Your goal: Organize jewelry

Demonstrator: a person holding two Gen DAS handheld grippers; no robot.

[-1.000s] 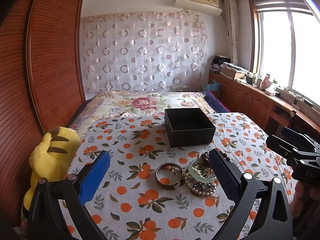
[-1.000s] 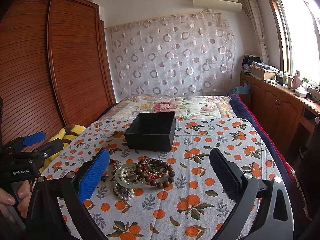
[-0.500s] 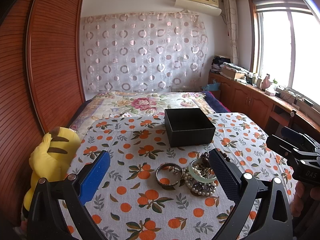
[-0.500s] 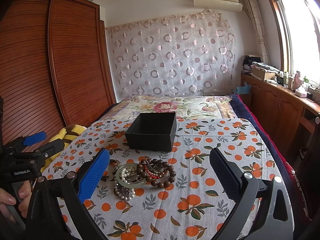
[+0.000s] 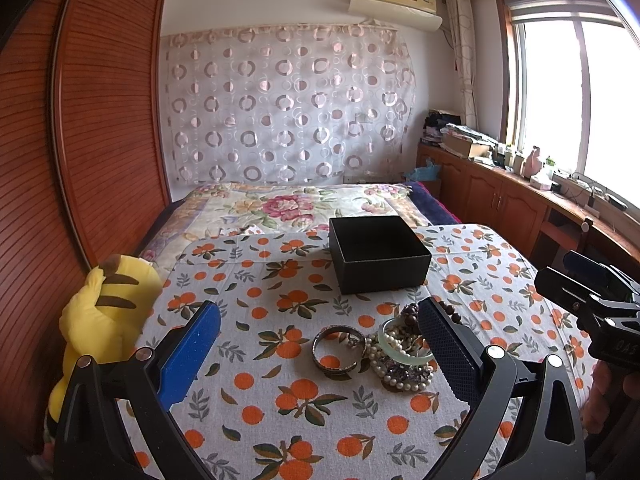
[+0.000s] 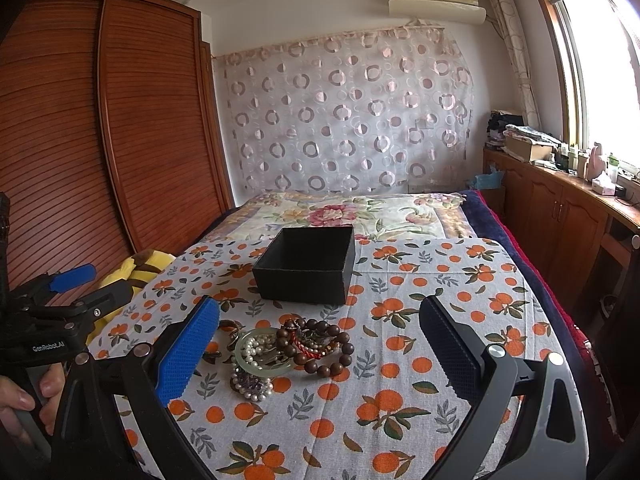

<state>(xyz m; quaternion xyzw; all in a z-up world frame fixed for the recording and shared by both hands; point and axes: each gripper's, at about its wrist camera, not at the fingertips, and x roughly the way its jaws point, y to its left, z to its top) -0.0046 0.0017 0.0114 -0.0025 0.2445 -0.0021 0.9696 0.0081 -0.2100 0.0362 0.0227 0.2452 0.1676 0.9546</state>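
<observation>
A pile of jewelry lies on the orange-print cloth: a metal bangle [image 5: 338, 347], a pale green jade bangle [image 5: 404, 347], pearl strands [image 5: 402, 376] and a brown wooden bead bracelet [image 6: 320, 346]. An open empty black box [image 5: 378, 252] stands just behind the pile; it also shows in the right wrist view [image 6: 306, 264]. My left gripper [image 5: 320, 354] is open and empty, hovering over the pile. My right gripper [image 6: 320, 352] is open and empty, above the bead bracelet. Each gripper shows at the edge of the other's view.
A yellow plush toy [image 5: 102, 316] lies at the cloth's left edge by the wooden wardrobe [image 5: 80, 140]. A floral bedspread [image 5: 288, 204] lies behind the box. Wooden cabinets [image 5: 512, 204] with clutter run under the window on the right.
Both grippers have edged slightly forward toward the jewelry pile. Nothing has been picked up or moved.
</observation>
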